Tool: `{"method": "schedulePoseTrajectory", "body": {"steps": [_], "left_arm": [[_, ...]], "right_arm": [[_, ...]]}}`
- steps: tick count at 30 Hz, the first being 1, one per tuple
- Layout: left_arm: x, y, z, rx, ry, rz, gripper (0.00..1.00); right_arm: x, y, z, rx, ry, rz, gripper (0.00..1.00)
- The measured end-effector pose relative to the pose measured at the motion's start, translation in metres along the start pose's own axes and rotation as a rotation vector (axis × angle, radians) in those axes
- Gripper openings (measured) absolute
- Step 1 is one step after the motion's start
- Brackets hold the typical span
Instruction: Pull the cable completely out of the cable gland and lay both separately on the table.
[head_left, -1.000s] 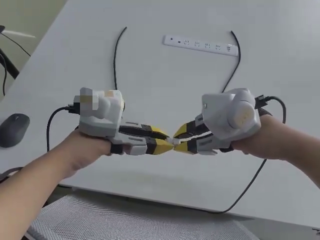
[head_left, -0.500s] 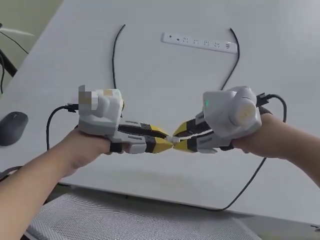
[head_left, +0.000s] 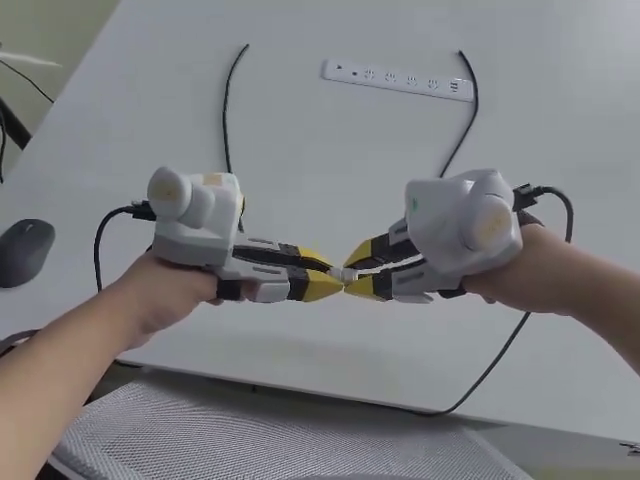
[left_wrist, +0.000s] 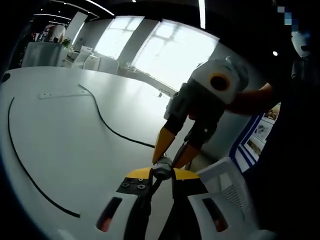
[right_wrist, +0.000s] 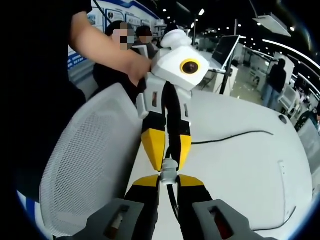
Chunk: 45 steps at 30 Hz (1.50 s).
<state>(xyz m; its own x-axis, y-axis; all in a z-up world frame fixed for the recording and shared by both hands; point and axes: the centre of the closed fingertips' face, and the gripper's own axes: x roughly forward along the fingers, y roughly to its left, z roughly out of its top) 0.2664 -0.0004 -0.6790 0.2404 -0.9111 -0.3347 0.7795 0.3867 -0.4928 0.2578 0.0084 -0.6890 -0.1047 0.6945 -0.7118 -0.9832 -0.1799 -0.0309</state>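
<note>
Both grippers meet tip to tip. The left gripper (head_left: 333, 286) is clamped on the cable gland (head_left: 347, 275), and the right gripper (head_left: 357, 283) seems to pinch the cable (right_wrist: 172, 200) running back between its jaws. They hover over the table's (head_left: 300, 140) near edge. An off-axis pull could jam the cable, and a slipped grip could drop the gland onto the chair (head_left: 250, 440).

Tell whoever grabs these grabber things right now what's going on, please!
Left gripper: shut, fingers on the small pale plastic cable gland.
Right gripper: shut on the same gland, tip to tip with the left.
Thin black cable: in the gland, running back between the right gripper's fingers; both held above the white table.
Done: nothing separated.
Left: pull the cable fully out, lay both apart on the table.
</note>
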Motion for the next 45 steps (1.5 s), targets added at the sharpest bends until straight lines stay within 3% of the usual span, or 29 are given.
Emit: {"method": "schedulePoseTrajectory", "body": {"steps": [5, 11, 13, 16, 18, 20, 21, 23, 33, 43, 45], "left_arm": [[-0.003, 0.000, 0.003, 0.058, 0.019, 0.015, 0.14], [-0.004, -0.006, 0.013, 0.134, 0.030, 0.036, 0.14], [-0.005, -0.005, 0.013, 0.172, 0.051, 0.048, 0.14], [-0.007, -0.006, 0.014, 0.186, 0.054, 0.056, 0.14], [-0.009, -0.008, 0.018, 0.197, 0.047, 0.057, 0.14], [-0.010, -0.008, 0.021, 0.215, 0.043, 0.062, 0.14], [-0.010, -0.009, 0.022, 0.219, 0.045, 0.065, 0.14], [-0.011, -0.008, 0.024, 0.220, 0.046, 0.068, 0.14], [-0.013, -0.008, 0.032, 0.204, 0.026, 0.067, 0.14], [-0.013, -0.008, 0.030, 0.181, 0.040, 0.055, 0.14], [-0.012, -0.008, 0.029, 0.172, 0.045, 0.052, 0.14]], "right_arm": [[-0.003, -0.002, 0.003, 0.010, -0.033, 0.005, 0.09], [-0.017, -0.005, 0.011, 0.200, -0.117, 0.049, 0.11], [-0.024, 0.000, 0.015, 0.276, -0.160, 0.108, 0.16], [-0.029, 0.001, 0.014, 0.355, -0.168, 0.153, 0.17], [-0.030, -0.006, 0.013, 0.357, -0.173, 0.142, 0.17], [-0.032, -0.003, 0.020, 0.407, -0.208, 0.182, 0.17], [-0.032, -0.007, 0.019, 0.402, -0.210, 0.171, 0.16], [-0.033, -0.007, 0.024, 0.434, -0.235, 0.200, 0.15], [-0.030, -0.010, 0.027, 0.440, -0.249, 0.218, 0.12], [-0.028, -0.007, 0.033, 0.367, -0.266, 0.178, 0.09], [-0.027, -0.008, 0.031, 0.295, -0.249, 0.150, 0.08]]}}
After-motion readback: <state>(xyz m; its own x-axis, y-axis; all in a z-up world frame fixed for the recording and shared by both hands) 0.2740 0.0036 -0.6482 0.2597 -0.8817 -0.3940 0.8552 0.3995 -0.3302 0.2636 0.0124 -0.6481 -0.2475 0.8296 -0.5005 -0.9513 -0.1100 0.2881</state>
